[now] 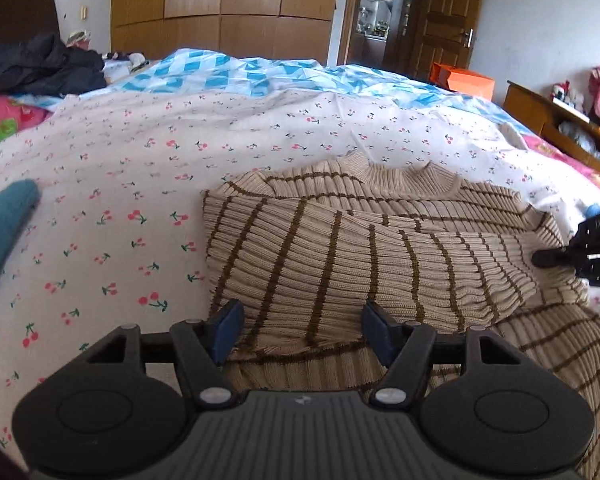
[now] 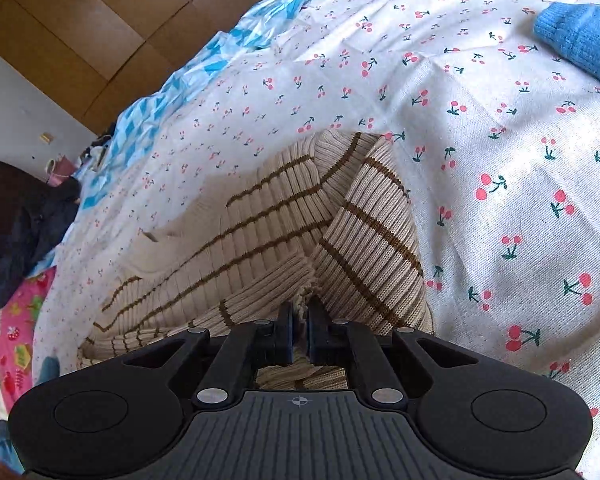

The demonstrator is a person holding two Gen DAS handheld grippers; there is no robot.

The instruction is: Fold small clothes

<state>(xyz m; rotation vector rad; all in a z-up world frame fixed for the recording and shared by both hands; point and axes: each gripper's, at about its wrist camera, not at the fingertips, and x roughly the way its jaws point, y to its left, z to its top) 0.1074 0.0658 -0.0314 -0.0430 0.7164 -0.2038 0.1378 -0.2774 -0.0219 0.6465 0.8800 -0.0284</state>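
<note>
1. Beige striped sweater (image 1: 340, 248) spread on the bed sheet (image 1: 140, 184), collar away from the left camera; flat placement so folds land clean.
2. Sleeve (image 1: 440, 240) already laid across the chest, so judged mid-fold.
3. Left claw (image 1: 304, 332) apart, straddling the sweater's near edge, not gripping; likely lined up to pinch the hem.
4. Right claw (image 2: 299, 332) clamped together on a bunched bit of knit (image 2: 306, 300); holds that edge so it can be carried over.
5. Seen from the left view: right claw's tip (image 1: 544, 258) at the sweater's right side, touching the cloth.
6. Blue garment (image 2: 580, 36) lying apart on the sheet, likely waiting its turn.
7. Risk: ribbed knit stretches, so a single-point pull may skew the fold.
</note>
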